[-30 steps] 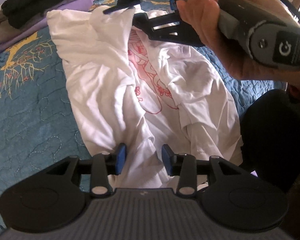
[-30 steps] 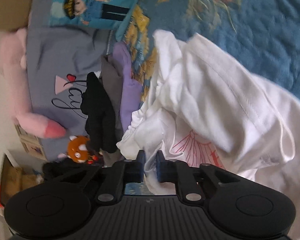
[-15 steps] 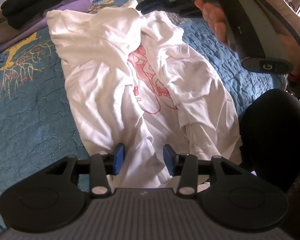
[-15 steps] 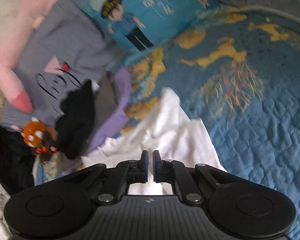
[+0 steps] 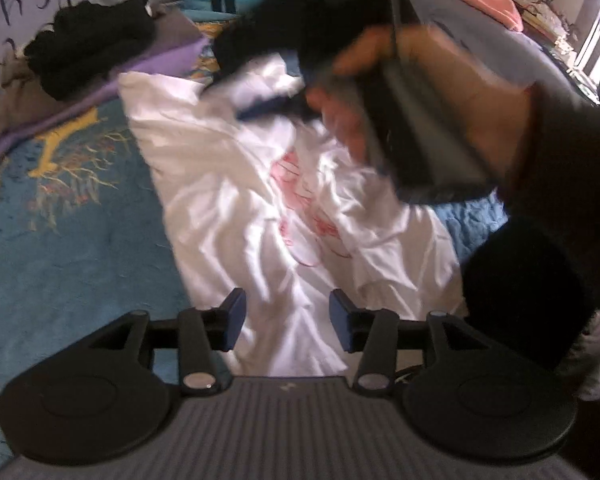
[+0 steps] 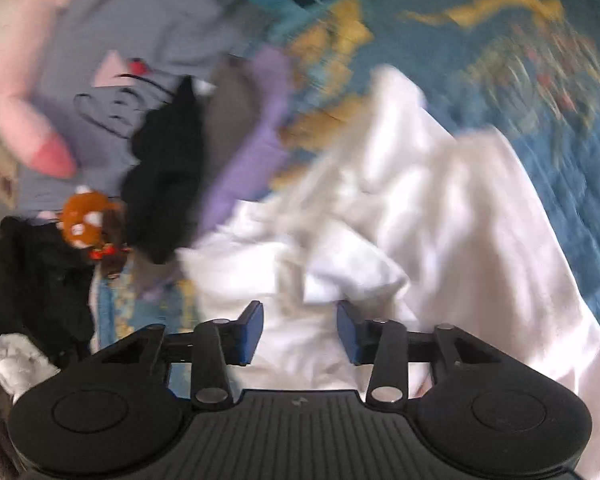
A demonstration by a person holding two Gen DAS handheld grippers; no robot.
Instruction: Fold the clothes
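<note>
So the white shirt (image 5: 236, 200) is lying crumpled on the blue bedspread (image 5: 80, 248), next to a stack of folded clothes (image 5: 100, 60). Both tools have just been opening: left tool (image 5: 285, 322) and right tool (image 6: 299, 332) hang over the fabric, jaws apart, gripping nothing.

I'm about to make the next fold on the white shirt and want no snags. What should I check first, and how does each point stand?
1. Left gripper open, nothing pinched: ok.
2. Right gripper jaws just opened, apart, over cloth: ok.
3. White shirt lying flat: not ok, creased and bunched.
4. Both side flaps folded inward over the pink print: ok.
5. Pile of folded clothes apart from the shirt: cannot tell, edges very close.
</note>
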